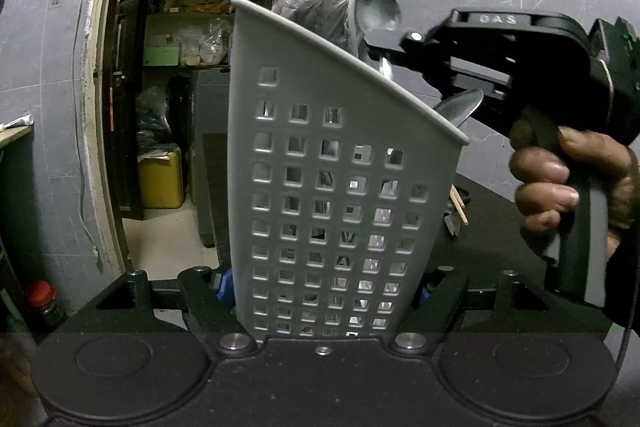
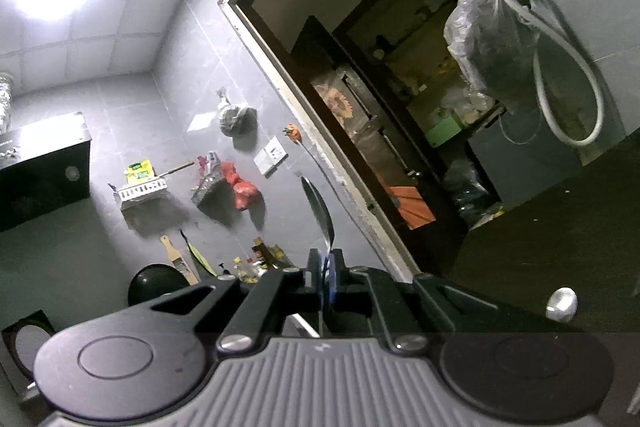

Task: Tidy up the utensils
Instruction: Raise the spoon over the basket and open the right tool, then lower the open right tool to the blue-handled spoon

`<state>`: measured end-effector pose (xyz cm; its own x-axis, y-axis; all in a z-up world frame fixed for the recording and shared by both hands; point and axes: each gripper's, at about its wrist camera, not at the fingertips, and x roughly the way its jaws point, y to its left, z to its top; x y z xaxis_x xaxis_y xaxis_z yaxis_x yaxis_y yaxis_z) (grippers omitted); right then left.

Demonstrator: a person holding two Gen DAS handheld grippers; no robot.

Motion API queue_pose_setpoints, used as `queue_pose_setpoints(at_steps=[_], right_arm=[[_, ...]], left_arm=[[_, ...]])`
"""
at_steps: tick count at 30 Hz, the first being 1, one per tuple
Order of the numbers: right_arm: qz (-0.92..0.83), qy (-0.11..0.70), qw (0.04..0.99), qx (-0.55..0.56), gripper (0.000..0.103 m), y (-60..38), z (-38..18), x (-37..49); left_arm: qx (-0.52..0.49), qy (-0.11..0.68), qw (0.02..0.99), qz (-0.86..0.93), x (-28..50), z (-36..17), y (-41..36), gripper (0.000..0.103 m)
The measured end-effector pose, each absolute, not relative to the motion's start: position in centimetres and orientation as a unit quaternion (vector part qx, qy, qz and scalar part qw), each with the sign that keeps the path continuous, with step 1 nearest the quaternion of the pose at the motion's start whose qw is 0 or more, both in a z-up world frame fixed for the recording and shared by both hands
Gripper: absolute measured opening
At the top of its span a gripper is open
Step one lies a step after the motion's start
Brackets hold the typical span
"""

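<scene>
The left gripper (image 1: 320, 291) clamps the holder (image 1: 336, 167) (some spoons in) while the right gripper (image 2: 325, 273), pinching a spoon (image 2: 318, 205), has yet to drop it.

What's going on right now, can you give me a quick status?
Left gripper clamped on grey holder. Right gripper shut on spoon, above holder's rim. Nothing blocking.

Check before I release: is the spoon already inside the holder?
Not yet: spoon, pinched in right gripper, sits above grey utensil holder's rim.
</scene>
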<state>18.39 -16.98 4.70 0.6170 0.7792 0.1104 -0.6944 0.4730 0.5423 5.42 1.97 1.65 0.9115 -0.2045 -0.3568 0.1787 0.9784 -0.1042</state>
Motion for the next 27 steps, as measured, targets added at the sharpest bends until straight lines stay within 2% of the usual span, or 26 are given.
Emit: queue_pose_setpoints(at_steps=[23, 24, 26, 27], right_arm=[[0.423, 0.068, 0.888, 0.169, 0.011, -17.2, 4.8, 13.9], [0.425, 0.069, 0.887, 0.165, 0.015, -17.2, 4.8, 13.8], [0.427, 0.073, 0.886, 0.165, 0.044, -17.5, 4.8, 13.6], [0.426, 0.071, 0.886, 0.165, 0.047, -17.6, 4.8, 13.5]], left_arm=[[-0.035, 0.186, 0.977, -0.098, 5.4, 1.7, 2.0, 0.077], [-0.035, 0.186, 0.977, -0.098, 5.4, 1.7, 2.0, 0.077], [-0.034, 0.186, 0.977, -0.098, 5.4, 1.7, 2.0, 0.078], [-0.034, 0.186, 0.977, -0.098, 5.4, 1.7, 2.0, 0.078]])
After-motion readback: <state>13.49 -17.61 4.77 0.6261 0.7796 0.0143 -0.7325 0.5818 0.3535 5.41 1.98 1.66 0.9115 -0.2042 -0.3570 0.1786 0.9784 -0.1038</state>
